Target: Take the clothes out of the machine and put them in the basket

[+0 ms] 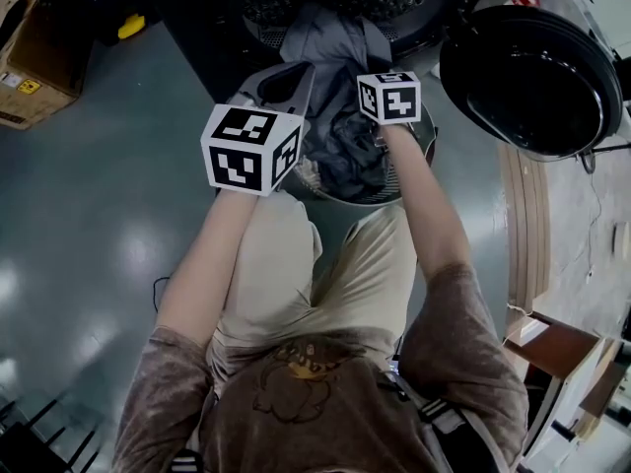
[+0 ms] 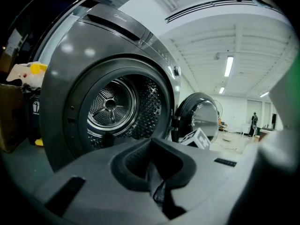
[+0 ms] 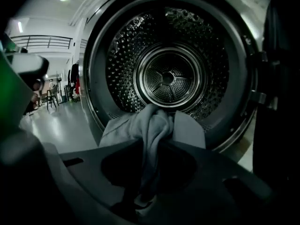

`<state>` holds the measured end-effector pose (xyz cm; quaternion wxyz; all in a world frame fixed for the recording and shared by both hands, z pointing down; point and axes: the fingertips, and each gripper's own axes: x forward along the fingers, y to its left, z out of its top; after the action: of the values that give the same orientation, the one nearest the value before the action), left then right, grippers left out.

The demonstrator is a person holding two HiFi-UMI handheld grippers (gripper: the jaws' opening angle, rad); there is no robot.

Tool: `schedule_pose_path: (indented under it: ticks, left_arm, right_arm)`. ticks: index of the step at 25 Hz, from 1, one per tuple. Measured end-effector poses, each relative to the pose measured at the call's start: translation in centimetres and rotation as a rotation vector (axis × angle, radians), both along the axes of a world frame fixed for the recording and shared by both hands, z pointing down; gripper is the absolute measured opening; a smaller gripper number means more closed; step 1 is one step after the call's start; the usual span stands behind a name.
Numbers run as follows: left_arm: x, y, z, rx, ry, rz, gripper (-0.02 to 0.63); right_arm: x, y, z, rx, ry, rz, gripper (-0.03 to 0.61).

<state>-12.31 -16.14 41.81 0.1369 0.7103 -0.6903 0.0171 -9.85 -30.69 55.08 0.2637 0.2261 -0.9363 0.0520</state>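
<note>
We're at the open machine (image 2: 61,93), door (image 1: 532,77) swung wide on our right. The basket (image 1: 340,197) sits on the floor just below the mouth, between us and the drum (image 3: 168,76).

The step in hand is the pull-out. A grey cloth (image 3: 152,123) spills over the drum's lip and trails down toward the basket. The right tongs (image 3: 149,165) are clenched on it: in the right gripper view the fabric runs straight in between the jaws and bunches there, its far end draped on the rim.

The left tongs (image 2: 157,175) are clenched too, near the right ones above the basket. A thin strip of fabric seems pinched between the jaws, most likely an edge of the same grey cloth, though we can't be sure which piece it is.

Darker clothes (image 1: 350,156) already lie in the basket, so we judge the job well along. As far as we can see in, the drum behind the grey cloth looks bare.

What next? The cloth has to come clear of the lip, so we reckon on a pull back and up from the mouth. After that comes a carry over the basket and a release of both tongs. The trailing end is the thing to watch, since it could snag on the rim or drop outside the basket.
</note>
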Motion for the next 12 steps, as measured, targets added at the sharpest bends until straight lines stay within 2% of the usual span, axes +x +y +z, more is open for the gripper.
schedule_pose_path:
  ticks: [4,12]
  left_arm:
    - [0.5,-0.4,0.1,-0.001,0.001,0.015,0.008]
    - [1.4,-1.0,0.2,-0.002,-0.005,0.045,0.008]
  right_arm:
    - [4.3,2.7,-1.3,0.003,-0.042,0.003,0.077]
    - [11.2,8.0,-2.9,-0.004,-0.04,0.002,0.078]
